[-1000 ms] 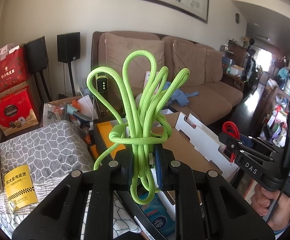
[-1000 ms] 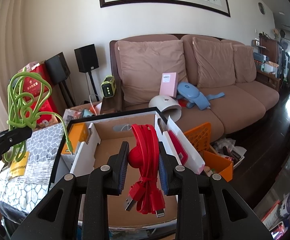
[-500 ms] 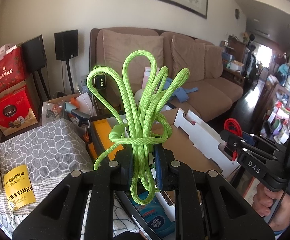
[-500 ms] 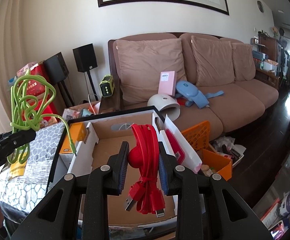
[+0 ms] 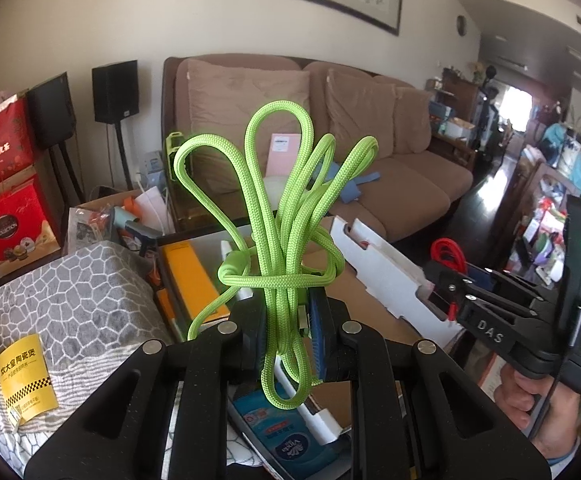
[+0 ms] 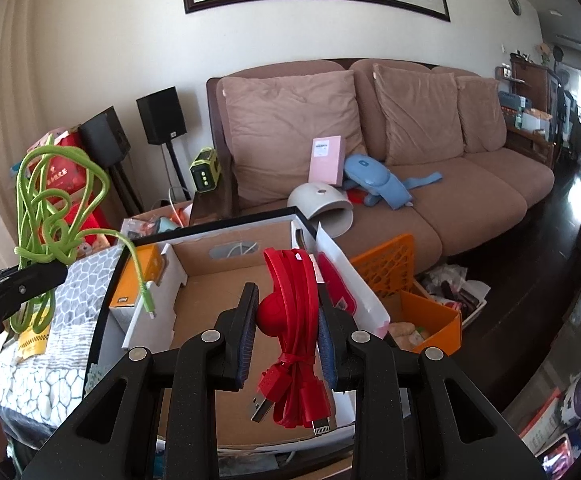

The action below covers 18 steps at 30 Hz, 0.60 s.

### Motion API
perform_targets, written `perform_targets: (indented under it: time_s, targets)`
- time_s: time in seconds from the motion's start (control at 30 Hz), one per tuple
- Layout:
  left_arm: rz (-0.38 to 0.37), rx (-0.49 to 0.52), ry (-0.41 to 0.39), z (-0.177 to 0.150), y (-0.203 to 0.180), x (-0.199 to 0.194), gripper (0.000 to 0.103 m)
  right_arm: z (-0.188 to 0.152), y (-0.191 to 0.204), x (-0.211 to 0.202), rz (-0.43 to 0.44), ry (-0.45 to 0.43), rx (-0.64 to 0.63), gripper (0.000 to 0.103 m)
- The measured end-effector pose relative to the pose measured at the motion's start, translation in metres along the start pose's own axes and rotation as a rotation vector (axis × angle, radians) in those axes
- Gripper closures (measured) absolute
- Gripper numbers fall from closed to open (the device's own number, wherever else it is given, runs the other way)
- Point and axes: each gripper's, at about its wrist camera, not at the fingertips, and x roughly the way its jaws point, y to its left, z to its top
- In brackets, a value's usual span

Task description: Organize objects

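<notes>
cardboard box point(image 6: 226, 288) floor bare, white insert point(image 6: 346, 280) flanking right

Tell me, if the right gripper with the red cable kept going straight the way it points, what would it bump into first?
Probably the cardboard floor of the open box. The right gripper, shut on the red cable, points forward and down into it, with nothing visible in between. Depth is hard to judge through this lens.

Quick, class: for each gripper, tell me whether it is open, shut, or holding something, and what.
Left gripper: shut on the green cord.
Right gripper: shut on the red cable.
</notes>
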Motion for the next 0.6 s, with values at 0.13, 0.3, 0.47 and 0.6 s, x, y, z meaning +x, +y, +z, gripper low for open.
perform_targets:
  time_s: [0.13, 0.3, 0.47, 0.6]
  targets:
    - [-0.010, 0.017, 0.002, 0.001, -0.009, 0.003, 0.086, -0.001, 0.003, 0.003, 0.005, 0.011, -0.014, 0.076]
    - [-0.017, 0.034, -0.007, 0.004, -0.018, 0.003, 0.086, 0.000, 0.002, 0.003, 0.005, 0.009, -0.018, 0.076]
    - [-0.017, 0.033, -0.005, 0.006, -0.020, 0.005, 0.086, 0.000, 0.001, 0.006, 0.000, 0.018, -0.021, 0.076]
    - [-0.015, 0.033, 0.004, 0.005, -0.021, 0.009, 0.086, 0.000, 0.002, 0.005, 0.002, 0.017, -0.022, 0.076]
